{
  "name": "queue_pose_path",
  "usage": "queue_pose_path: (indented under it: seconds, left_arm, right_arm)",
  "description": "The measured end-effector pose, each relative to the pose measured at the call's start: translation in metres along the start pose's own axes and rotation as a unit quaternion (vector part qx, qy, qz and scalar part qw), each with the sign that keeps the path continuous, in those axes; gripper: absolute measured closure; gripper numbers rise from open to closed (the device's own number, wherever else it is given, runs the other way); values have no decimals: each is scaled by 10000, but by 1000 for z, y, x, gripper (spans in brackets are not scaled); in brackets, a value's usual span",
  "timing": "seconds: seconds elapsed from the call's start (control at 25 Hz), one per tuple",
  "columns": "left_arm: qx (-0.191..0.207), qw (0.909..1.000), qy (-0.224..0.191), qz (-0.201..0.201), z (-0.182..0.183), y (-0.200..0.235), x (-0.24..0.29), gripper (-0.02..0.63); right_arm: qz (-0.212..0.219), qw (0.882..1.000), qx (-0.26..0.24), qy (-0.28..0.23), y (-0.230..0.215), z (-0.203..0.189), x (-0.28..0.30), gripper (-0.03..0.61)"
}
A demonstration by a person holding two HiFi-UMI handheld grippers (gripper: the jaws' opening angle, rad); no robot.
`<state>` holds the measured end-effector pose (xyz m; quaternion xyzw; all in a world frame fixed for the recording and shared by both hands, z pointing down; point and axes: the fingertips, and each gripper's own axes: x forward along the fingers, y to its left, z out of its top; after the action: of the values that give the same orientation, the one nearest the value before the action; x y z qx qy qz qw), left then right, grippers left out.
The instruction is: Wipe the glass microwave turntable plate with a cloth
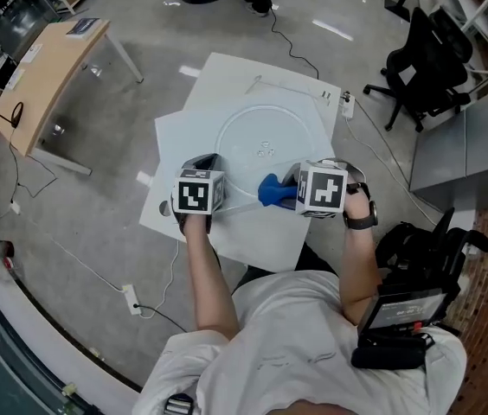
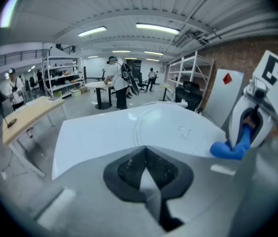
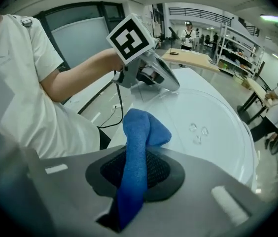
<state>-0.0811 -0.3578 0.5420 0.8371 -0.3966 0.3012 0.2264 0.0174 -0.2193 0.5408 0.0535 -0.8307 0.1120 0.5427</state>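
The right gripper (image 3: 135,171) is closed tight on a blue cloth (image 3: 140,132). The cloth's end rests on the clear glass plate (image 1: 270,137). The left gripper (image 2: 146,171) pinches the plate's rim.

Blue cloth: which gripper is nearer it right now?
Right. The right gripper is shut on the blue cloth; the left gripper sits apart to its left, at the glass plate's rim.
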Motion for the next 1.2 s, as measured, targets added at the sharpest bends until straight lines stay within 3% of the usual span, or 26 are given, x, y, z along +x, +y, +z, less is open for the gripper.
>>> queue_pose_path:
  seconds: [0.2,0.52,0.84,1.0,1.2]
  left_arm:
    - [-712,9956,-361,-500,3,4,-19,611]
    - [-763,9961,-447,-77,1,23,-42,611]
    - [-875,9952,-416,126,-6,33,-53,611]
    - [-885,9956,-313,71,-10,26,-51,611]
    - [-765,9965,-195,-265,-13,13,-49,611]
  right_arm:
    - [8,9987,-506,-108,-1,55,11,515]
    - [-436,9954,-658,-545,-43,101,20,514]
    - [-1347,9847,-84,-1106,-123,133,25,514]
    - [-2108,9716,278,-1040,-172,122,18,514]
    - [-2515,9600,826,-914,-208,85,0,514]
